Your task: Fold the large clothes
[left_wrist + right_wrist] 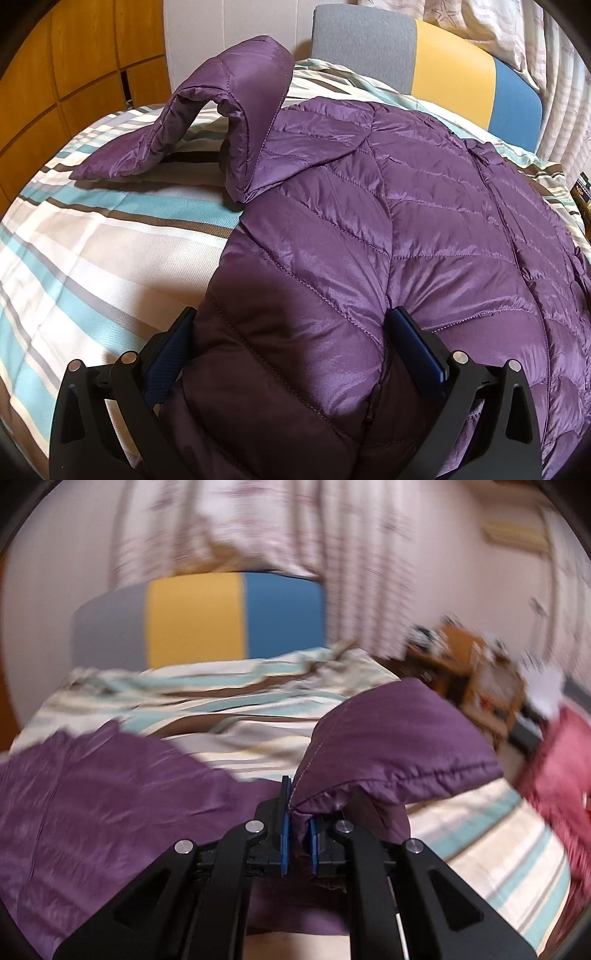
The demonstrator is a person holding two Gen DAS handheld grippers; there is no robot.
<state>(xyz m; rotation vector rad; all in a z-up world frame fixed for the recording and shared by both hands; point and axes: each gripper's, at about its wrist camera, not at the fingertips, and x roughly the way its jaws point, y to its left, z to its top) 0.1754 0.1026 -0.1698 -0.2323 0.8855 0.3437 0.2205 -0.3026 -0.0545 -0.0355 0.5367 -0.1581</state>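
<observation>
A purple quilted puffer jacket [388, 206] lies spread on the striped bed [92, 240]. Its hood [229, 110] stands up at the far left. My left gripper [291, 325] is open, its jaws wide apart around a folded-in part of the jacket at the near edge. In the blurred right wrist view my right gripper [297, 812] is shut on a cuffed end of the jacket [391, 738], probably a sleeve, and holds it raised above the bed. The jacket body [92, 797] lies to its left.
A grey, yellow and blue headboard [436, 62] stands at the far end, with curtains [258, 524] behind. Wooden cabinets [74, 66] are at the left. A cluttered wooden shelf [480, 686] and a red cloth [557, 768] are at the right of the bed.
</observation>
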